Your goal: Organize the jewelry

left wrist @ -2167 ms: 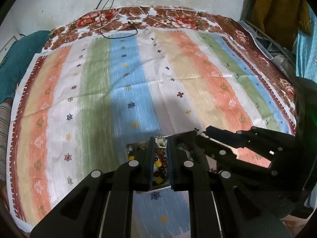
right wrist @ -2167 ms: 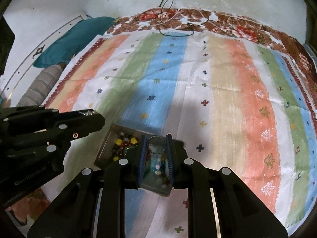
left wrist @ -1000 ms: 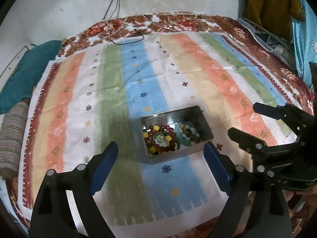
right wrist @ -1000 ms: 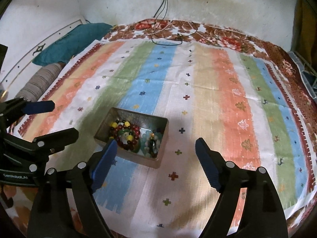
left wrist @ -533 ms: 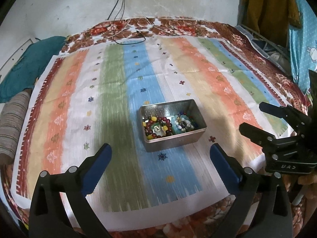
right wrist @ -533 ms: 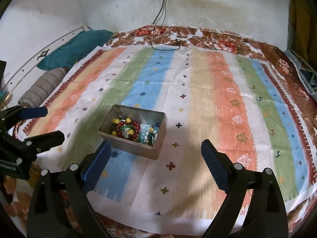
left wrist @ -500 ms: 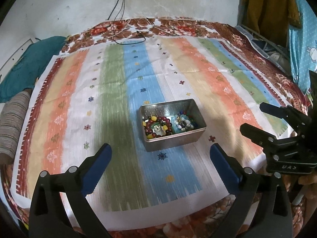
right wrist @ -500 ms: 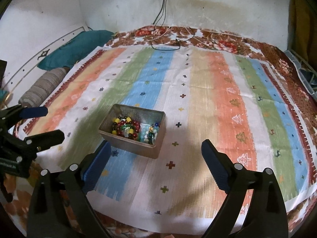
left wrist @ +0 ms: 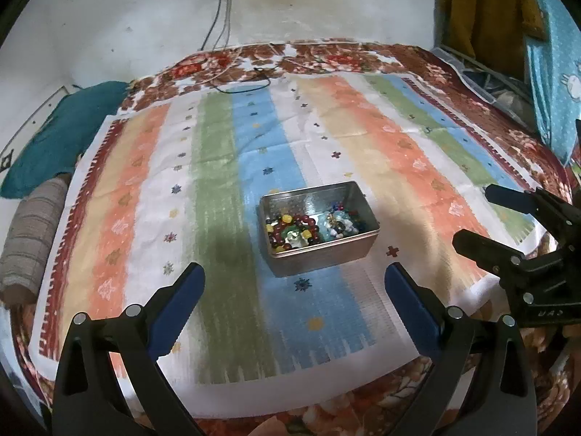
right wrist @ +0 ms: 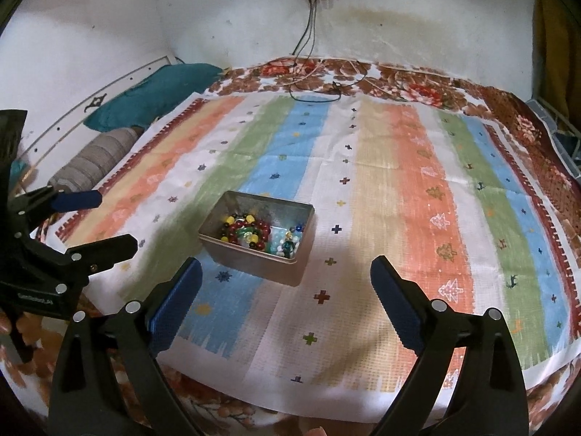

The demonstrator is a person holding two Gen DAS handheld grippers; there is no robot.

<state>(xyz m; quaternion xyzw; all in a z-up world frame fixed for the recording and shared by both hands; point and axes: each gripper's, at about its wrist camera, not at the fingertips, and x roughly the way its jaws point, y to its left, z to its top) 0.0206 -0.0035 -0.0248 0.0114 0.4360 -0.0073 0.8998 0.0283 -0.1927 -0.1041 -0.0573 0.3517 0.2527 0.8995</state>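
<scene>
Your one metal tin sits on the blue stripe of the striped cloth on the bed, holding two beaded bracelets: a red-and-yellow one at its 9 o'clock side and a pale blue one at 3 o'clock. Both your left gripper and right gripper hang spread wide and empty, at about the tin's 6 o'clock.

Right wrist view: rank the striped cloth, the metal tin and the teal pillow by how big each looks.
1. striped cloth, by far the largest.
2. teal pillow.
3. metal tin.
The pillow lies farther off and partly hidden, the tin nearer, so their order is unsure.
</scene>
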